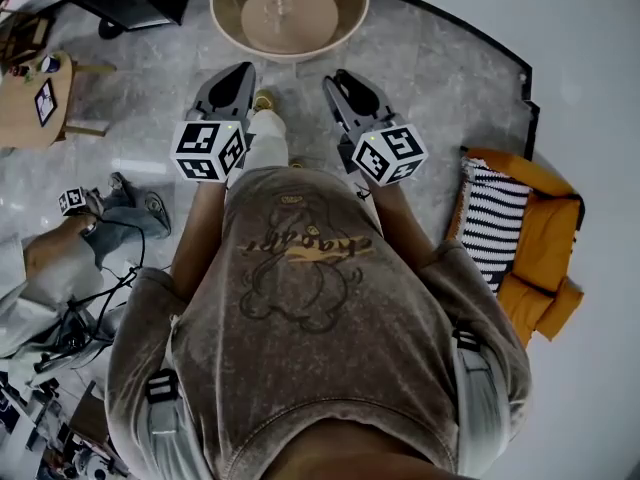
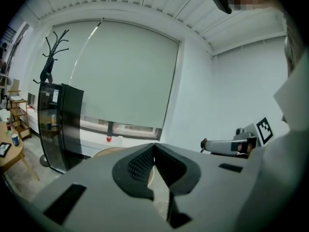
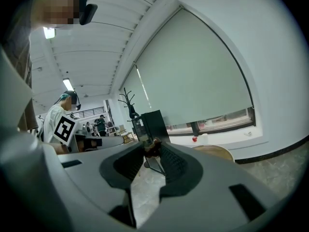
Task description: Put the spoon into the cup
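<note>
1. The spoon is not identifiable. A small brown thing [image 3: 152,145], possibly its end, is clamped at the jaw tips of the right gripper [image 3: 153,150], short of the round table [image 1: 290,56].
2. Handling, as judged: light, stiff, smooth and apt to slip; best taken mid-handle.
3. The left gripper [image 2: 154,146] has its jaws pressed together and empty, also short of the table.
4. The cup cannot be made out.

A round table [image 1: 290,13] stands ahead of my left gripper [image 1: 232,83] and right gripper [image 1: 340,86], with a small thing [image 3: 151,147] pinched between the right one's jaw tips. A seat [image 1: 545,258] lies to my right and a side table [image 1: 25,103] to my left.
</note>
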Available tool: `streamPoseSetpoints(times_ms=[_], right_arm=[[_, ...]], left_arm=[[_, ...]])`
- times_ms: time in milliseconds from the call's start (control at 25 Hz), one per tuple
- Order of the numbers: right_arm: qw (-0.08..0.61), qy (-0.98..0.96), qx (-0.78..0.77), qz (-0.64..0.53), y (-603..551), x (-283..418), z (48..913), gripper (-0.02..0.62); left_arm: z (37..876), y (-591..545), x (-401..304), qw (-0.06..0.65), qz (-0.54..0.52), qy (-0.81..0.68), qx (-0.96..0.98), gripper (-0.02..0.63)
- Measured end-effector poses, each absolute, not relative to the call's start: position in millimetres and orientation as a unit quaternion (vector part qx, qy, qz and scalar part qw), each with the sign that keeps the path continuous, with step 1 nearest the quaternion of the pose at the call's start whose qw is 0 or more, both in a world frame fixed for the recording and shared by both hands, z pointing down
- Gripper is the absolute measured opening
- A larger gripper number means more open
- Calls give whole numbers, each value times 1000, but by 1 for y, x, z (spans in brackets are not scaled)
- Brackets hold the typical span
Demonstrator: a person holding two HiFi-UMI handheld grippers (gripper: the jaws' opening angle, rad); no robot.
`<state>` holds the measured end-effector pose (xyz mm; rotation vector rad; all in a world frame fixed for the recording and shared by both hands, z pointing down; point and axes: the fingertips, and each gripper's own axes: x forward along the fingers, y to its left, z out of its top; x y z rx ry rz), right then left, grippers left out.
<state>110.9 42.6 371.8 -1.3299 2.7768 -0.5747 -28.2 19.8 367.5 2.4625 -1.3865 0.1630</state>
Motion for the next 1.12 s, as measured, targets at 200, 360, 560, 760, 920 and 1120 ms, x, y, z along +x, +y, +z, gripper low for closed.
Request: streamPoseSetpoints(times_ms=[200, 360, 560, 760, 920, 1120], right_arm=[[5, 885, -428, -185, 10, 110, 374, 121], [2, 886, -426, -185, -18, 96, 377, 121], [-4, 884, -425, -192, -56, 89, 379, 121], [-5, 880, -434, -194, -94, 86, 377, 121], [-7, 875, -442, -198, -125, 84, 374, 121], [-10, 870, -450, -199, -166, 73, 373, 121]], left_arm=[[373, -12, -26, 158, 59, -478, 862, 18], [377, -40, -35, 162, 60, -475, 863, 18], [381, -79, -41, 171, 62, -473, 862, 18], [382, -116, -44, 177, 67, -465, 865, 18], [380, -151, -46, 181, 69, -457, 868, 18], [379, -193, -54, 184, 71, -446, 873, 18]])
